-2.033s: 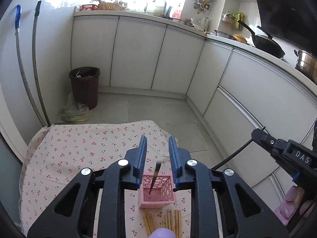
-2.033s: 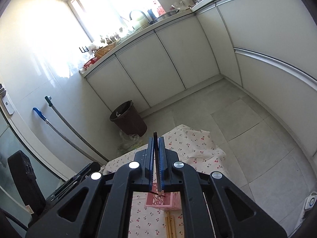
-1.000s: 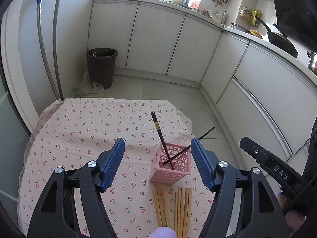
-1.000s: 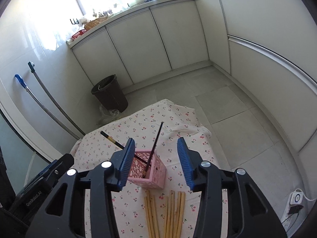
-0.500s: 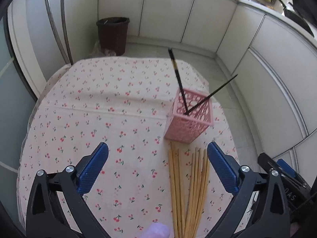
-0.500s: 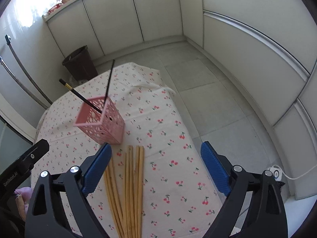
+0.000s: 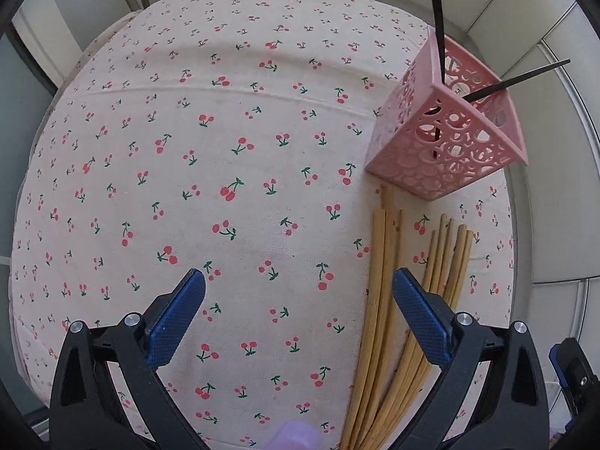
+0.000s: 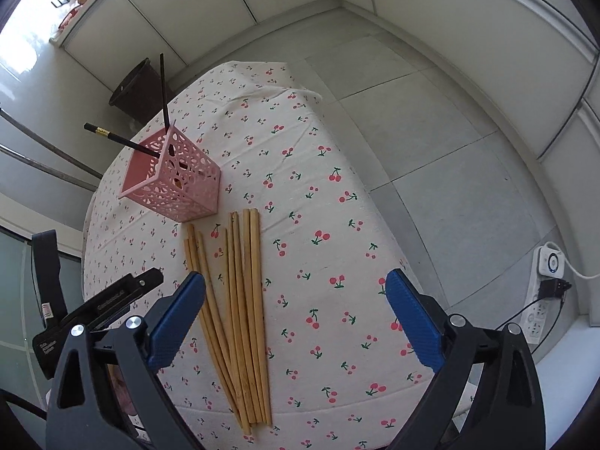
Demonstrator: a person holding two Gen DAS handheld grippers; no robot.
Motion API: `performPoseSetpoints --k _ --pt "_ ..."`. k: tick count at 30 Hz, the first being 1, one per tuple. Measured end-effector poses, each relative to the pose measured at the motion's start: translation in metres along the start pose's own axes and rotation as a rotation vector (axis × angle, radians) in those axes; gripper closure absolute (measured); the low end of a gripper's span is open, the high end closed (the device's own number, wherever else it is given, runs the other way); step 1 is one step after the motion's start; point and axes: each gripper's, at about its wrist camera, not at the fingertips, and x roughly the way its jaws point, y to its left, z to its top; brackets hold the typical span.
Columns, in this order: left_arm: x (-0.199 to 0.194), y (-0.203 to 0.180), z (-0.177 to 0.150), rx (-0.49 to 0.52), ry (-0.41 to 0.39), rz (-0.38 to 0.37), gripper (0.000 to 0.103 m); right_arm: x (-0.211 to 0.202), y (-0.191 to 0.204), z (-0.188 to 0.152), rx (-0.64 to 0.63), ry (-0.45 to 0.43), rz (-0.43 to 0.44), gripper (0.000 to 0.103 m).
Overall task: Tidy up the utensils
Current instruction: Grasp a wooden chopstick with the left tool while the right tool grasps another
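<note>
Both hand-held grippers (image 7: 299,307) (image 8: 295,309) hover, jaws spread, above bamboo chopsticks (image 8: 240,311).

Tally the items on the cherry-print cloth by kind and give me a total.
Black chopsticks: 2, both leaning in the basket
Wooden chopsticks: 8, lying flat; they overlap, so this count is approximate
Pink basket: 1
Total: 11
</note>
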Motion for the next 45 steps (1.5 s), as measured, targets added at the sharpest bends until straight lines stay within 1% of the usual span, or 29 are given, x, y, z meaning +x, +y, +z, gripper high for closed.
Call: performPoseSetpoints --k 3,7,12,14,19,22,24,29,32,33,35,36,39,42,43,44,45 --pt "0.008 -0.007 0.002 0.0 -0.013 0.014 0.007 -0.001 -0.003 0.002 0.01 -0.002 0.007 0.009" --pt "0.016 -0.018 0.005 0.029 -0.042 0.077 0.007 -0.001 -0.012 0.004 0.046 0.006 0.026 0.009" --pt "0.025 -0.025 0.005 0.037 -0.039 0.107 0.007 0.0 -0.018 0.006 0.084 0.021 0.058 0.009" --pt "0.027 -0.027 0.006 0.039 -0.041 0.121 0.007 0.0 -0.018 0.007 0.086 0.022 0.058 0.009" --pt "0.035 -0.031 0.005 0.025 -0.029 0.118 0.007 0.002 -0.019 0.007 0.091 0.03 0.057 0.009" --pt "0.037 -0.031 0.003 0.023 -0.035 0.115 0.007 0.004 -0.02 0.006 0.097 0.034 0.055 0.009" --pt "0.042 -0.026 0.011 0.023 -0.034 0.111 0.007 0.005 -0.021 0.007 0.101 0.037 0.054 0.009" --pt "0.047 -0.026 0.017 0.024 -0.032 0.101 0.007 0.007 -0.022 0.007 0.107 0.044 0.058 0.009" --pt "0.058 -0.031 0.018 0.048 -0.009 0.108 0.007 0.009 -0.021 0.006 0.105 0.047 0.054 0.009" --pt "0.06 -0.033 0.017 0.056 -0.009 0.116 0.007 0.009 -0.021 0.006 0.104 0.048 0.053 0.009" --pt "0.061 -0.036 0.015 0.06 -0.036 0.122 0.007 0.01 -0.022 0.006 0.107 0.051 0.052 0.009" --pt "0.061 -0.036 0.015 0.054 -0.042 0.113 0.008 0.011 -0.022 0.006 0.108 0.052 0.052 0.009" --pt "0.061 -0.039 0.014 0.062 -0.054 0.096 0.018 0.013 -0.021 0.005 0.11 0.058 0.053 0.009" --pt "0.057 -0.043 0.013 0.083 -0.054 0.09 0.033 0.017 -0.019 0.004 0.109 0.064 0.05 0.009" --pt "0.056 -0.043 0.013 0.09 -0.055 0.087 0.036 0.018 -0.019 0.004 0.109 0.067 0.048 0.009" --pt "0.053 -0.042 0.013 0.095 -0.054 0.087 0.042 0.02 -0.018 0.004 0.108 0.07 0.045 0.009" --pt "0.052 -0.042 0.014 0.105 -0.054 0.086 0.045 0.022 -0.017 0.004 0.108 0.074 0.043 0.009"
